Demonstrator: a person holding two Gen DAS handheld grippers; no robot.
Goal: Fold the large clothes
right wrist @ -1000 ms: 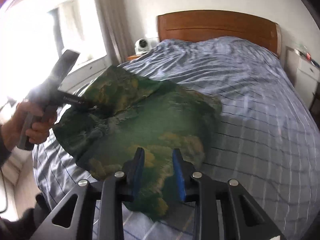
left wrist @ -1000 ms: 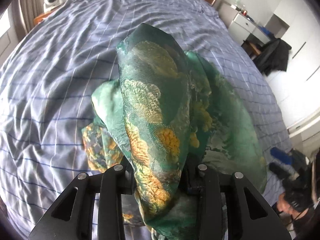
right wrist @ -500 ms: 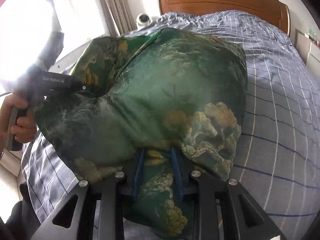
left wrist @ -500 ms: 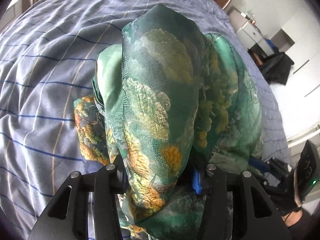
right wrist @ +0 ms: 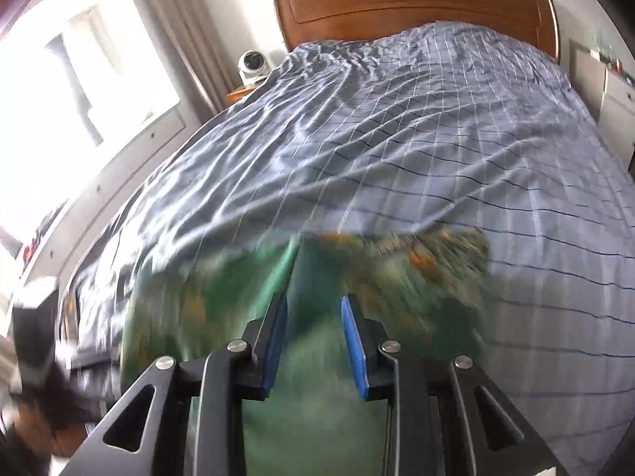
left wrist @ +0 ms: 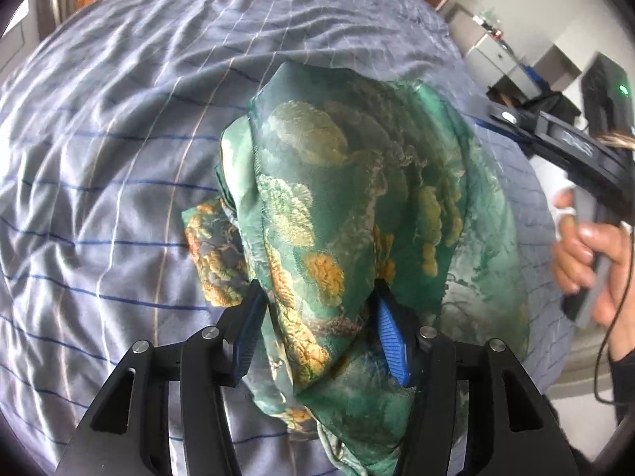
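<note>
A green silky garment (left wrist: 357, 206) with gold and orange flower print lies heaped on the blue checked bed (left wrist: 119, 119). In the left wrist view my left gripper (left wrist: 317, 329) has its jaws parted, with a fold of the garment draped loosely between them. In the right wrist view the garment (right wrist: 317, 277) is blurred and lies below and ahead of my right gripper (right wrist: 313, 329), whose blue pads stand apart with nothing pinched. The right gripper's body and the hand that holds it (left wrist: 587, 182) show at the right of the left wrist view.
A wooden headboard (right wrist: 416, 8) stands at the far end of the bed. A white camera (right wrist: 252, 64) sits on a nightstand at the left by the curtain and window. White drawers (right wrist: 611, 87) stand at the right.
Both grippers have opened and let the garment go. The cloth, lifted and billowing half a second ago, has dropped onto the bed. The right gripper has pulled back and up.
</note>
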